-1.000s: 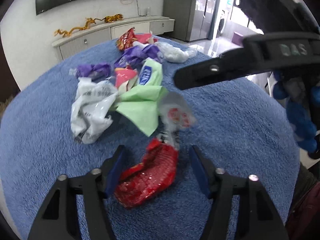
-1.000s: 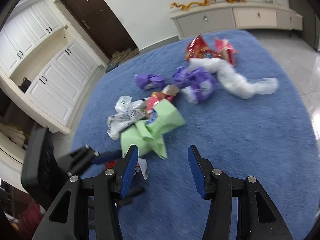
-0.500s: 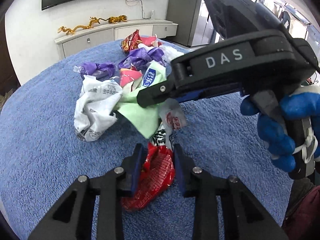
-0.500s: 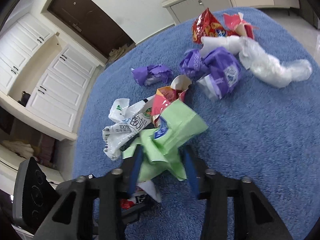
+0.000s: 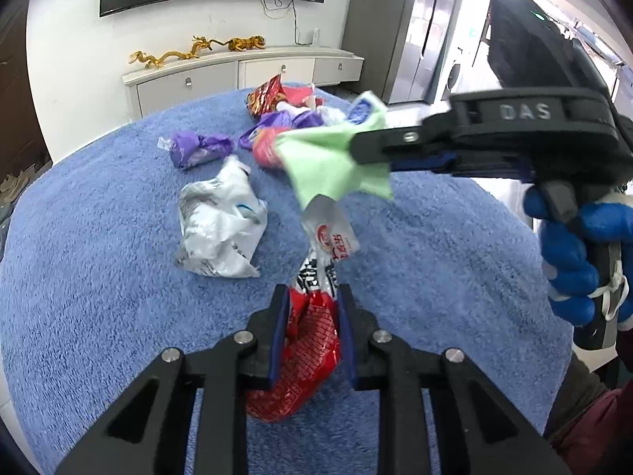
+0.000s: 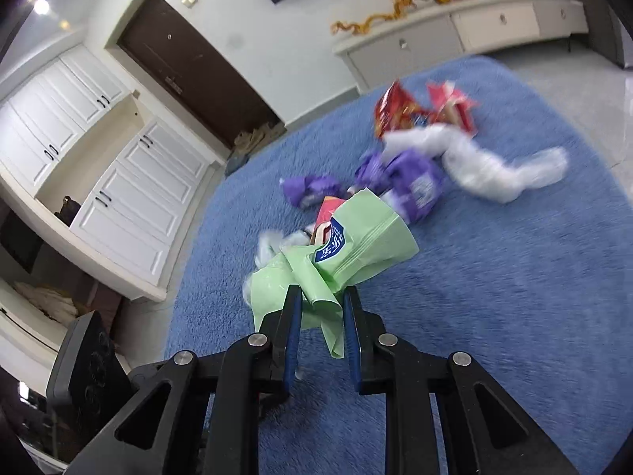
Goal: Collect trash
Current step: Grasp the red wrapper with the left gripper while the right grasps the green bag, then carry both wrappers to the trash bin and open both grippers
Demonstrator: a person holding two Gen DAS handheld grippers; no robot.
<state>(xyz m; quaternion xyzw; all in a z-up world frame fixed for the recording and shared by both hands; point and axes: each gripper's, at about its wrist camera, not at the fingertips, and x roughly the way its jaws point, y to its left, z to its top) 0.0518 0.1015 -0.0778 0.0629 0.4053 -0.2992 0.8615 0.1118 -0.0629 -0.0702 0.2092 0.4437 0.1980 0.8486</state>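
Note:
My left gripper (image 5: 310, 301) is shut on a crumpled red wrapper (image 5: 304, 360) with a white printed end, held over the blue rug (image 5: 99, 297). My right gripper (image 6: 322, 304) is shut on a light green bag (image 6: 356, 245) and holds it above the rug; in the left wrist view the right gripper (image 5: 354, 149) comes in from the right with the green bag (image 5: 332, 162). Left on the rug are a white crumpled bag (image 5: 221, 229), purple wrappers (image 5: 198, 148), a red snack bag (image 6: 395, 109) and a clear plastic bag (image 6: 494, 166).
A white low cabinet (image 5: 237, 75) with golden dragon figures stands against the far wall under a TV. White cupboards (image 6: 118, 182) and a dark door (image 6: 190, 75) lie to the left. A black device (image 6: 85, 372) sits at the lower left of the right wrist view.
Both grippers closed: the left on the red wrapper, the right on the green bag. Both have since lifted their pieces off the rug, away from the pile.

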